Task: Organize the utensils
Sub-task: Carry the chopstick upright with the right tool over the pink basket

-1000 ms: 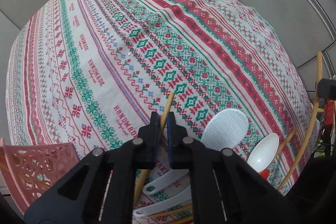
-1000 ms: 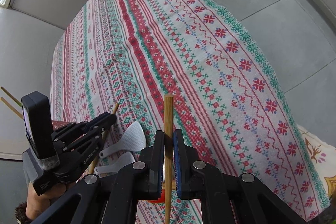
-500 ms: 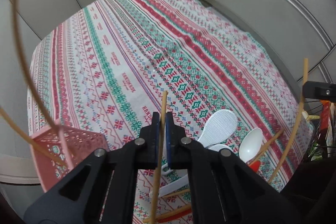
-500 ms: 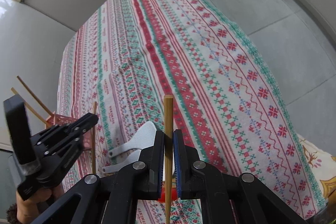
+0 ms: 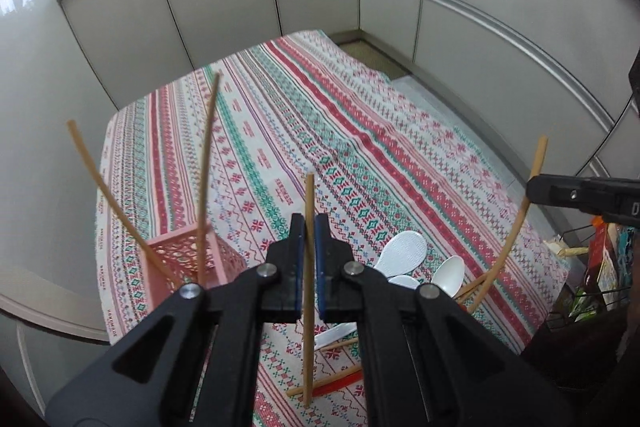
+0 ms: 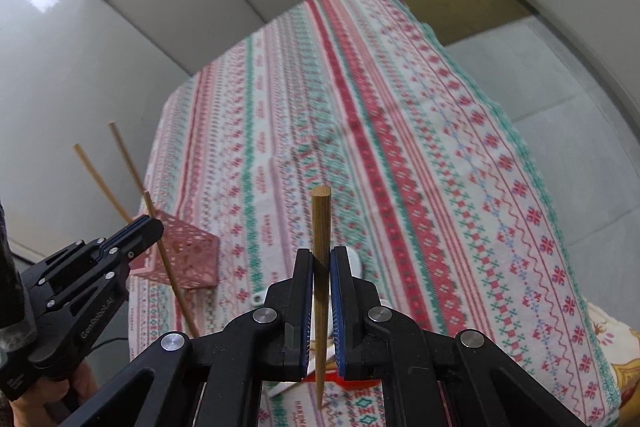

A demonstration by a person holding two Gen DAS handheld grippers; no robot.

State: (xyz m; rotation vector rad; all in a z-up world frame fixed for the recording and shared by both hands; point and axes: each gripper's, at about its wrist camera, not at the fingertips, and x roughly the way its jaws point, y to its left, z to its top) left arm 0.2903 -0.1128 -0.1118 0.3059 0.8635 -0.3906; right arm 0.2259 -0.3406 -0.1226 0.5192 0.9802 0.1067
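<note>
Each gripper pinches one wooden chopstick upright, clear of the table. The left gripper (image 5: 307, 227) is clamped on its chopstick (image 5: 308, 267), and the right gripper (image 6: 320, 267) on its own chopstick (image 6: 321, 267). The pink basket (image 5: 188, 259), where two chopsticks already lean, sits left of both tools and nearer the left gripper, so that stick likely goes in first, long axis kept vertical
</note>
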